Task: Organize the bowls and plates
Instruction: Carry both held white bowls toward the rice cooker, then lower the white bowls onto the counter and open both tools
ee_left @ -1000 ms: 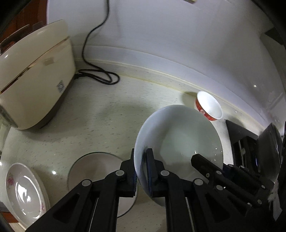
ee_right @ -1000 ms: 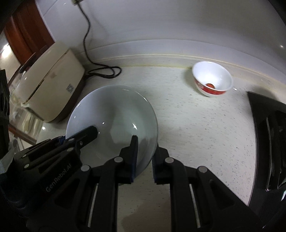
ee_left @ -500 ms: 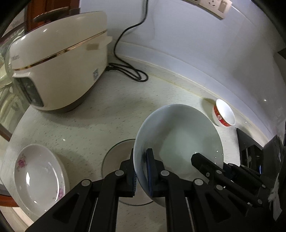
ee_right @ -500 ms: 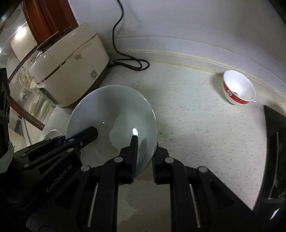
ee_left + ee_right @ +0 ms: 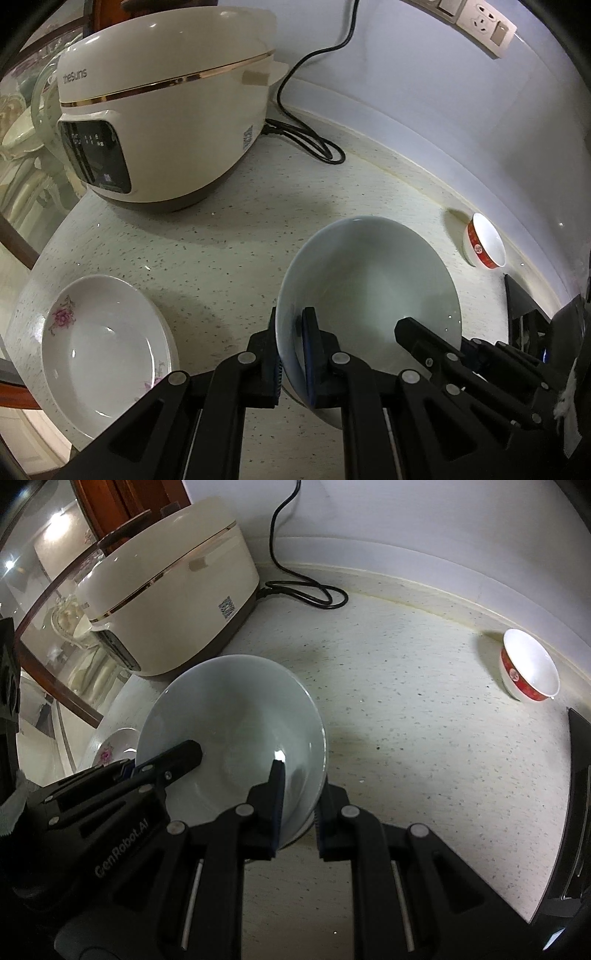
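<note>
Two claws, left claw [image 5: 291, 354] and right claw [image 5: 297, 808], each clamp opposite rims of a white bowl [image 5: 369, 295] above the speckled worktop [image 5: 424, 738] (open space beside a flowered plate [image 5: 103, 354]).

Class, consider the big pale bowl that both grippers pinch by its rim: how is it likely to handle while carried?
The pale bowl looks glazed and glossy, so it may slip between the pads. It seems rigid ceramic, probably breakable if dropped. Held at opposite rims by left gripper and right gripper, it probably stays level.

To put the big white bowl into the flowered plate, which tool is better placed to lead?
Probably the left tool. It grips the white bowl's rim on the side toward the flowered plate; the right tool grips the far rim.
</note>
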A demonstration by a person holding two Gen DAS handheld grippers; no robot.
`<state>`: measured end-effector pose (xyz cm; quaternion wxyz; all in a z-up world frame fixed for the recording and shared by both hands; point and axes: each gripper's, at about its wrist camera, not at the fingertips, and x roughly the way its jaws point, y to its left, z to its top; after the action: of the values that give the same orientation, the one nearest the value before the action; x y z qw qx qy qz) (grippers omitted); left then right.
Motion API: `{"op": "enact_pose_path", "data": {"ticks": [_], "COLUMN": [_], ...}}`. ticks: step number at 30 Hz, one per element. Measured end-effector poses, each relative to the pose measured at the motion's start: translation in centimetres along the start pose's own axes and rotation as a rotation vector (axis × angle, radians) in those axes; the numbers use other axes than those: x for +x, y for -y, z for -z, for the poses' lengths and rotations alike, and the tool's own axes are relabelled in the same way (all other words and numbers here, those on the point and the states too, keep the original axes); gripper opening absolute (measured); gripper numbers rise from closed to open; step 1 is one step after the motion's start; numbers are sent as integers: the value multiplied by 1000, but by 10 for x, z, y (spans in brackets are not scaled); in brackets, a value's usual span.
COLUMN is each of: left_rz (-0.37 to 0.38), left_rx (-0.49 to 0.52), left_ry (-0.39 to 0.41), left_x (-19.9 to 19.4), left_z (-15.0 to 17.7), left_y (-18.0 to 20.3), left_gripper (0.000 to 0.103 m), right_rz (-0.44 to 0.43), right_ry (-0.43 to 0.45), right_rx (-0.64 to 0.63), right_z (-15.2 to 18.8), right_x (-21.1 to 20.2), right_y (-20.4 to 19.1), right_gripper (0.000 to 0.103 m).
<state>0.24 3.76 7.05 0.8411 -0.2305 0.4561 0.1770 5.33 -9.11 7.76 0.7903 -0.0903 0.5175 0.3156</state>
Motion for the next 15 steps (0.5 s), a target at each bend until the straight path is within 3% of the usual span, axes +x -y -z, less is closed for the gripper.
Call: {"op": "enact_pose_path", "data": {"ticks": [10, 15], "left_rz": [-18, -37], "left_rx": [-19, -21], "left_ry": [-29, -58], "left_x": [13, 23], "left_z": [-1, -1], "left_y": [-9, -11], "left_gripper": [9, 9], "right_rz": [-21, -73], "right_ry": [-36, -81], "right_rx": [2, 33], "right_z": [-2, -2], "right_x": [18, 36], "right_y": [-5, 2], "right_gripper": [17, 17]}}
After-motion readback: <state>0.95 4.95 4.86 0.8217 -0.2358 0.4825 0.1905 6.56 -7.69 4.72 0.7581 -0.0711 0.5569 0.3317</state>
